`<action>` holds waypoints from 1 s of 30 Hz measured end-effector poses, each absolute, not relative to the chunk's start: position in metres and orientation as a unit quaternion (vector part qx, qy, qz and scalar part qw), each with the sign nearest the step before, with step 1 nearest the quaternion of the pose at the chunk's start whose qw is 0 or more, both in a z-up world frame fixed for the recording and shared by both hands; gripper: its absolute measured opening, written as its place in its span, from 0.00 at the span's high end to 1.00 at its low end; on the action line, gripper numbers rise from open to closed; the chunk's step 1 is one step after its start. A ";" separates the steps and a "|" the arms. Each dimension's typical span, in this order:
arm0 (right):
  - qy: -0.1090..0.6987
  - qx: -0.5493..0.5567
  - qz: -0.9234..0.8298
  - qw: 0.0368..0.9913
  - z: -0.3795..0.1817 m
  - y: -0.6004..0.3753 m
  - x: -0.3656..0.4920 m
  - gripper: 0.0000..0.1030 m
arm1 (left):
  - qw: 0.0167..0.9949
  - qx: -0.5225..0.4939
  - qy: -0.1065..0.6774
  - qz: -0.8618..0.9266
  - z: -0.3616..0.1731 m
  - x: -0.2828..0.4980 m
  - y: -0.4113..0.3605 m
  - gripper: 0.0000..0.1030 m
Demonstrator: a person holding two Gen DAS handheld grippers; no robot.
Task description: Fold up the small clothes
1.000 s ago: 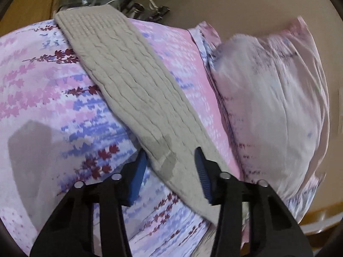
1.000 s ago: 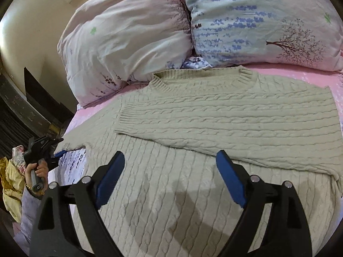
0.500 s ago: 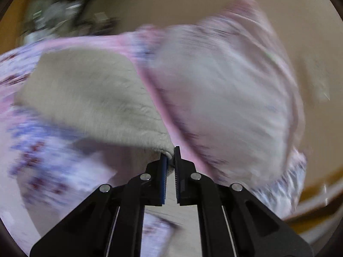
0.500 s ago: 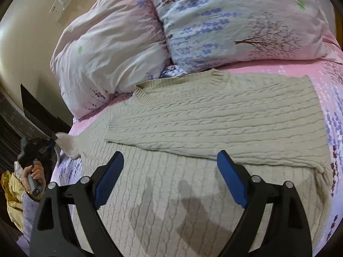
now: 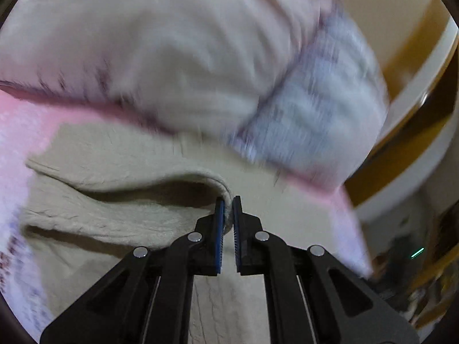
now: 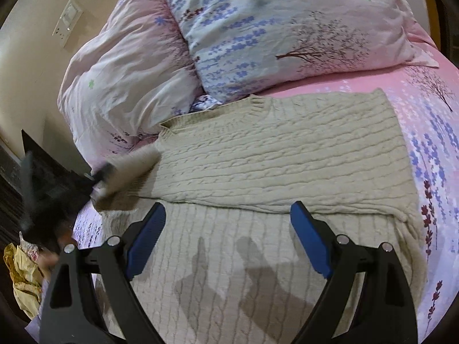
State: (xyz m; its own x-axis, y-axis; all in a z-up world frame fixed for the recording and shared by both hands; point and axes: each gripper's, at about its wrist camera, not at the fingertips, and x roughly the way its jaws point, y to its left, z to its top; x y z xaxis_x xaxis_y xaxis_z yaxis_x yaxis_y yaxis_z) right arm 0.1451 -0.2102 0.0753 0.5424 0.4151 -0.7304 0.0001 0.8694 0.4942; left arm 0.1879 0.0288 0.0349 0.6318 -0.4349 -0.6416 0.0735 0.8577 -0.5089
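Sweater (image 6: 258, 157), beige cable-knit, lies spread on the pink floral bedsheet (image 6: 424, 132), neck toward two pillows (image 6: 258, 28). One sleeve is folded flat across the chest w/ its cuff near the right edge. The other sleeve (image 5: 120, 183) is pinched at its cuff by the left gripper (image 5: 228, 215): blue pads nearly together w/ knit squeezed between, sleeve draping back toward the body in a loose fold. In the right wrist view that gripper (image 6: 100, 175) shows as a dark blur at the sweater's left side, cuff raised off the bed, beside the pillow. Right gripper (image 6: 228, 225) hovers over the lower body of the sweater, jaws spread wide, nothing between them, its shadow on the knit just below. Yellow cloth (image 6: 20, 281) sits off the bed edge at far left.
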 end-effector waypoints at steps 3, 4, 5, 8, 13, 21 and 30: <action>0.466 0.224 0.119 0.848 0.073 -0.211 0.147 0.14 | 0.861 -0.184 0.451 -0.146 0.009 0.197 0.010 0.94; 0.467 0.222 0.121 0.847 0.073 -0.209 0.149 0.14 | 0.857 -0.177 0.459 -0.150 0.004 0.197 0.009 0.94; 0.468 0.219 0.123 0.848 0.074 -0.208 0.150 0.14 | 0.857 -0.176 0.459 -0.154 0.003 0.196 0.009 0.94; 0.464 0.204 0.135 0.851 0.080 -0.196 0.154 0.14 | 0.857 -0.199 0.444 -0.171 0.013 0.188 0.028 0.69; 0.460 0.196 0.152 0.853 0.084 -0.182 0.158 0.14 | 0.860 -0.278 0.412 -0.113 0.018 0.171 0.088 0.17; 0.464 0.198 0.156 0.849 0.080 -0.180 0.159 0.14 | 0.766 -0.471 0.434 -0.062 -0.018 0.172 0.155 0.46; 0.451 0.208 0.144 0.856 0.082 -0.200 0.153 0.14 | 0.783 -0.468 0.405 -0.060 0.005 0.199 0.134 0.92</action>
